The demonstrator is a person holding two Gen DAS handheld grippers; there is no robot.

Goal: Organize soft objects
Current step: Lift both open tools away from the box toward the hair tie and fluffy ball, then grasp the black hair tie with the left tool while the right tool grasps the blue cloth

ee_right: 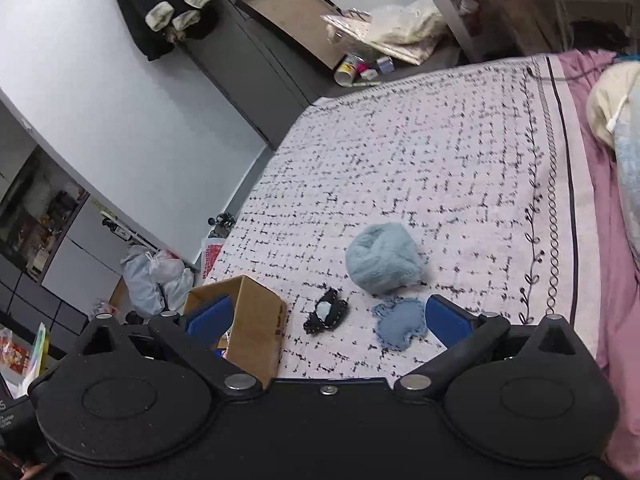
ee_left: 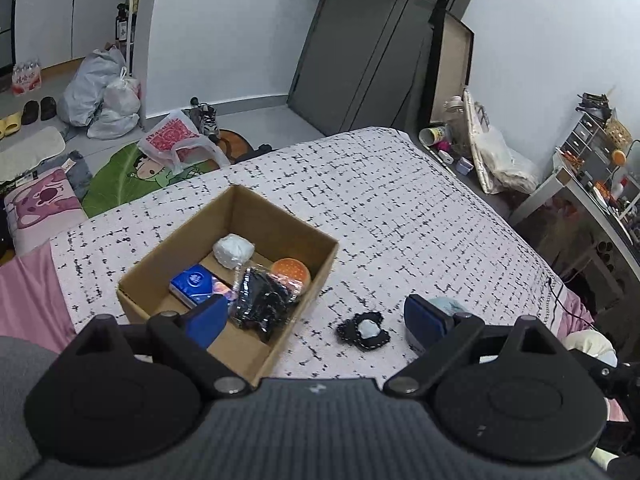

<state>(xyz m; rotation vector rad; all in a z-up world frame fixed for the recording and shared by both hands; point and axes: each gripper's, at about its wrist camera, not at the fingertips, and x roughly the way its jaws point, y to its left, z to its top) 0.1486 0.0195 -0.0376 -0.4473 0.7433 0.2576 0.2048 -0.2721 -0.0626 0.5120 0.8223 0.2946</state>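
Holding both grippers, left gripper [ee_left: 316, 320] and right gripper [ee_right: 328, 318], jaws apart and empty; we see cardboard box [ee_left: 160, 268] at 10 o'clock, fluffy blue ball [ee_right: 384, 258] at 12

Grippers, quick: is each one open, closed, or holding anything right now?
Left gripper: open, holding nothing.
Right gripper: open wide, holding nothing.

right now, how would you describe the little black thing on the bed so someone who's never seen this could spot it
Start at the bed cover, white with a black grid pattern, and find the open cardboard box on it. Just beside the box, lying flat on the cover, is the small black patch. Its neighbours, a fluffy ball and a flat piece, are all blue; it alone is black-edged with a pale blue centre.
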